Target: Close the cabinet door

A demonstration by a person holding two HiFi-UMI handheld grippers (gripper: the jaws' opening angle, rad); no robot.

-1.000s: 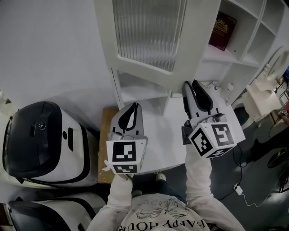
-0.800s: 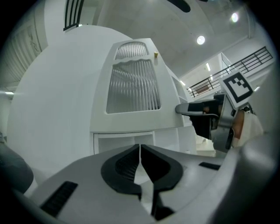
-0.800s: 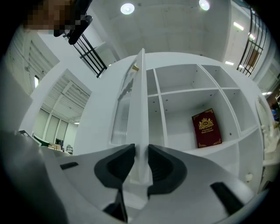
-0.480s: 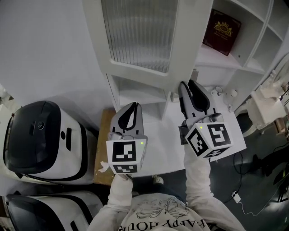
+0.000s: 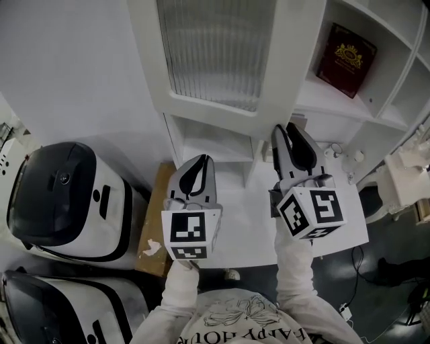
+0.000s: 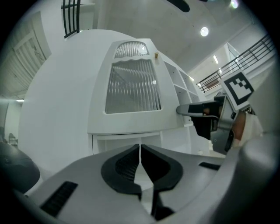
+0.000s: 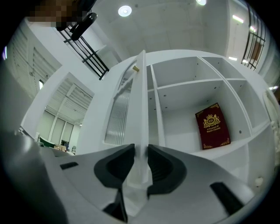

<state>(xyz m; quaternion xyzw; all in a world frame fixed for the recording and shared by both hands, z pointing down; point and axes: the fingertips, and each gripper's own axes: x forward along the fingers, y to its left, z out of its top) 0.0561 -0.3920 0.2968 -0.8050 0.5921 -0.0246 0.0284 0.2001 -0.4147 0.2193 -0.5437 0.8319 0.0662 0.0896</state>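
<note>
Clamping the right tool (image 5: 285, 132) on the cabinet door (image 5: 215, 60) edge; left tool (image 5: 201, 160) is idling closed and empty below the door. Next I'm probably pushing it shut.

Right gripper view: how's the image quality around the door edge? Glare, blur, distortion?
Right gripper view: strong fisheye bows the shelves into arcs, with dark vignette at the corners; the ceiling lamp is blown out; the door edge goes soft close to the lens between the jaws, while the red book is sharp. Head view: flat, even light, milder distortion, everything in focus.
</note>
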